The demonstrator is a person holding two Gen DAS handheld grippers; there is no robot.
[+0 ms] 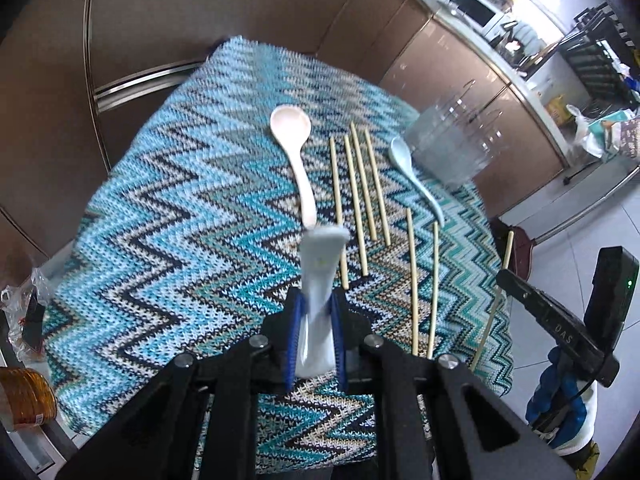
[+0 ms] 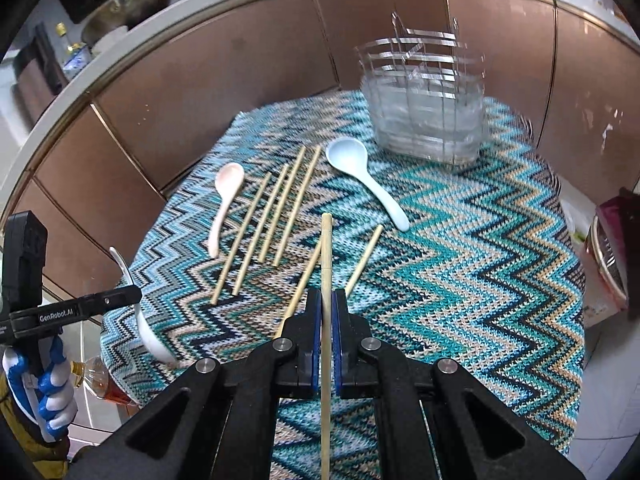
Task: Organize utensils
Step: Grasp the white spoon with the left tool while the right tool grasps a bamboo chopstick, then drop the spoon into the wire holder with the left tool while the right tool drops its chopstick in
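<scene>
Above the zigzag cloth [image 1: 168, 216], white spoon [image 1: 320, 276] and chopstick [image 2: 326, 280] in clamped jaws.

Both fisheye cameras sit just behind their tools, looking steeply down and forward over the zigzag cloth [image 1: 168, 216] on the table. The left view faces from the left end, the right from nearer the wire rack [image 2: 426, 104]. They share the chopsticks [image 2: 276, 216].
</scene>
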